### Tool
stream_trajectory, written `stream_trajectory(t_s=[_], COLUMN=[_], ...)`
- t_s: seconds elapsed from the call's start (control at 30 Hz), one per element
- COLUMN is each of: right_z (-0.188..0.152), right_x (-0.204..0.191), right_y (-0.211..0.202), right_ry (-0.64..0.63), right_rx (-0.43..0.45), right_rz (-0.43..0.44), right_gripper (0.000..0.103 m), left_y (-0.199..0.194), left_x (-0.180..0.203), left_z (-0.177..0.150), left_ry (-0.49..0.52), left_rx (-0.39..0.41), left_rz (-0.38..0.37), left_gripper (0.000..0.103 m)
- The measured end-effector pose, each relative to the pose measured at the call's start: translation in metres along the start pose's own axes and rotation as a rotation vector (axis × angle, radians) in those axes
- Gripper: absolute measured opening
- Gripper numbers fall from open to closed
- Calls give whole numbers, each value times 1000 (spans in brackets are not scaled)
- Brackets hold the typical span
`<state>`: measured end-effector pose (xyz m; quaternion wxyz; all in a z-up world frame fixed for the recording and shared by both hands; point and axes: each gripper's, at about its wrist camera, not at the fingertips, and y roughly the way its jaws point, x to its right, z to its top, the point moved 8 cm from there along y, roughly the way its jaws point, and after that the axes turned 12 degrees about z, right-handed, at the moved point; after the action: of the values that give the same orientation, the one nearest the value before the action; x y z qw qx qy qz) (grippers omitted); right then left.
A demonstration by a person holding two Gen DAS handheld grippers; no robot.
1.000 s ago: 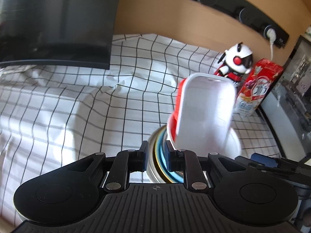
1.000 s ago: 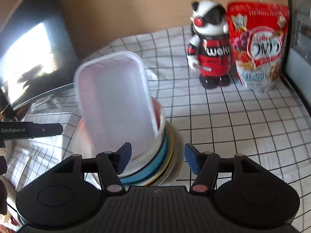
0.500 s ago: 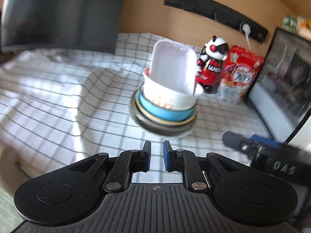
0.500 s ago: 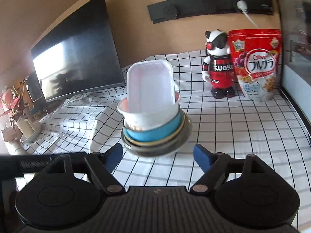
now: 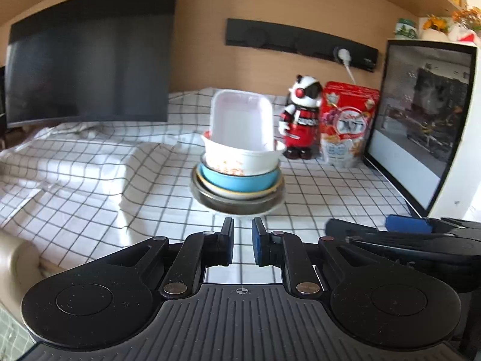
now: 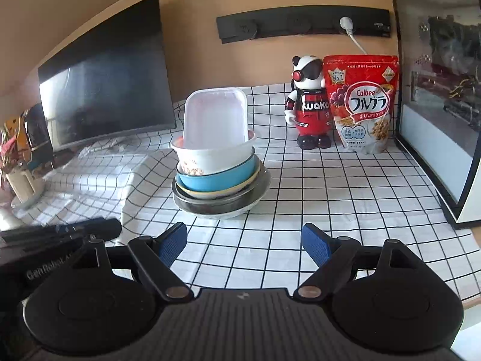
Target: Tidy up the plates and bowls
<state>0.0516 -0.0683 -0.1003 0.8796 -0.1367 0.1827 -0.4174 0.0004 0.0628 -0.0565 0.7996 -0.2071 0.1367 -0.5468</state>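
Note:
A stack of dishes stands on the checked cloth: a metal plate (image 5: 237, 203) (image 6: 222, 203) at the bottom, a cream plate, a blue bowl (image 5: 240, 180) (image 6: 216, 177), a white bowl (image 5: 243, 158) (image 6: 213, 155), and a white rectangular tray (image 5: 240, 120) (image 6: 215, 120) leaning upright in the top bowl. My left gripper (image 5: 242, 240) is nearly shut and empty, just in front of the stack. My right gripper (image 6: 243, 242) is open and empty, in front of the stack. Each gripper shows at the other view's edge.
A toy robot (image 6: 309, 111) and a red cereal bag (image 6: 362, 105) stand behind the stack to the right. A dark monitor (image 6: 105, 90) is at the back left, a glass-fronted cabinet (image 6: 442, 90) at the right. The cloth (image 6: 90, 177) is rumpled at the left.
Both grippers have pulled back from the stack toward the front. The left one was at the plates' rim a second ago. The stack stays in place.

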Motion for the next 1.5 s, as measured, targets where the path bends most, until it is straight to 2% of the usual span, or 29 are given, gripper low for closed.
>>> stream_trajectory(t_s=[0.23, 1.5], right_z=[3, -1], right_x=[3, 2], right_y=[-5, 8], right_ry=[-13, -12], right_rx=[21, -15], right_rz=[-6, 25], right_gripper=[84, 84], left_y=[0, 13], left_x=[5, -2], left_z=[-1, -7], left_ry=[11, -2], left_rx=[-10, -58], left_rz=[-8, 22], left_gripper=[15, 15])
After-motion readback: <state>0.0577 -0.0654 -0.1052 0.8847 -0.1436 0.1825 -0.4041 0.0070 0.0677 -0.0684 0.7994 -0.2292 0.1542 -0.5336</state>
